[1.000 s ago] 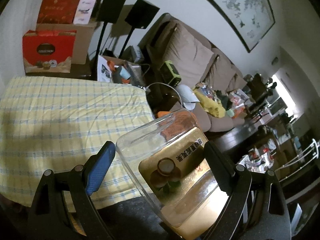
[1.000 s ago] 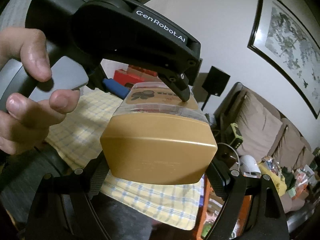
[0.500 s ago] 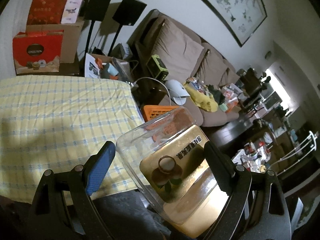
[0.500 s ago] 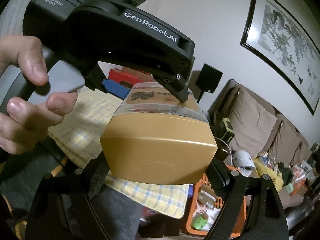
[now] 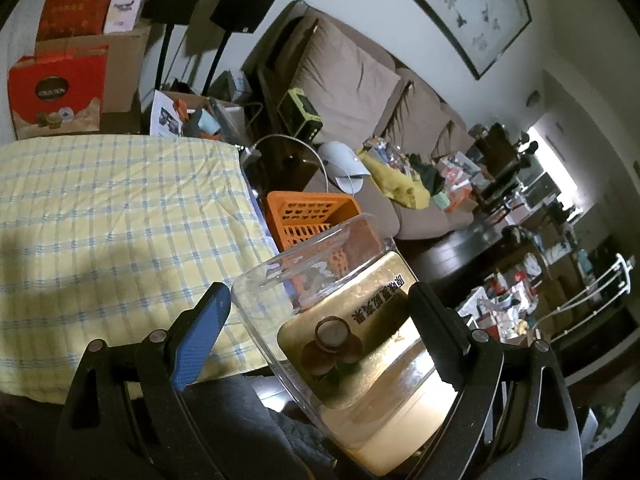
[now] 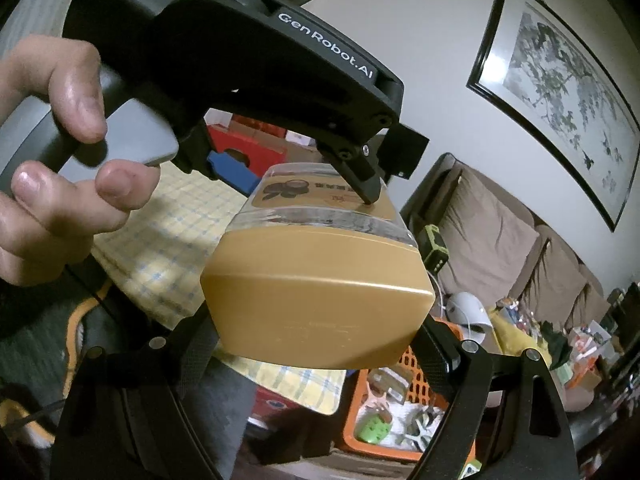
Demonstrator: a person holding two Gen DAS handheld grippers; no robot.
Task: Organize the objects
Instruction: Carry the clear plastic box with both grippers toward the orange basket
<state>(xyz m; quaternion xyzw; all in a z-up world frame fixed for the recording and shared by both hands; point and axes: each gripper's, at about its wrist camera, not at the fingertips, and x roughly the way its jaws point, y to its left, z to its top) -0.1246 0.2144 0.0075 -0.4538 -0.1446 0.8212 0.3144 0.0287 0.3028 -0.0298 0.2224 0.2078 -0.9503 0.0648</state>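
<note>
A clear plastic jar point(image 5: 320, 300) with a gold label and a gold lid point(image 6: 316, 316) is held in the air between both grippers. My left gripper point(image 5: 320, 320) is shut on the jar's clear body, blue pad on the left side. My right gripper point(image 6: 316, 340) is shut on the gold lid end. In the right wrist view the left gripper's black body point(image 6: 248, 76) and the hand holding it sit above the jar. The jar is off the table's right edge, above an orange basket point(image 5: 308, 216).
A table with a yellow checked cloth point(image 5: 112, 220) lies to the left. The orange basket point(image 6: 404, 408) holds small items on the floor. A brown sofa point(image 5: 360, 92) with clutter stands behind. Red boxes point(image 5: 56, 92) and speaker stands are at the back left.
Both grippers with the jar have moved right, off the table's edge. The orange basket has come into view below the jar. The grip on the jar is unchanged.
</note>
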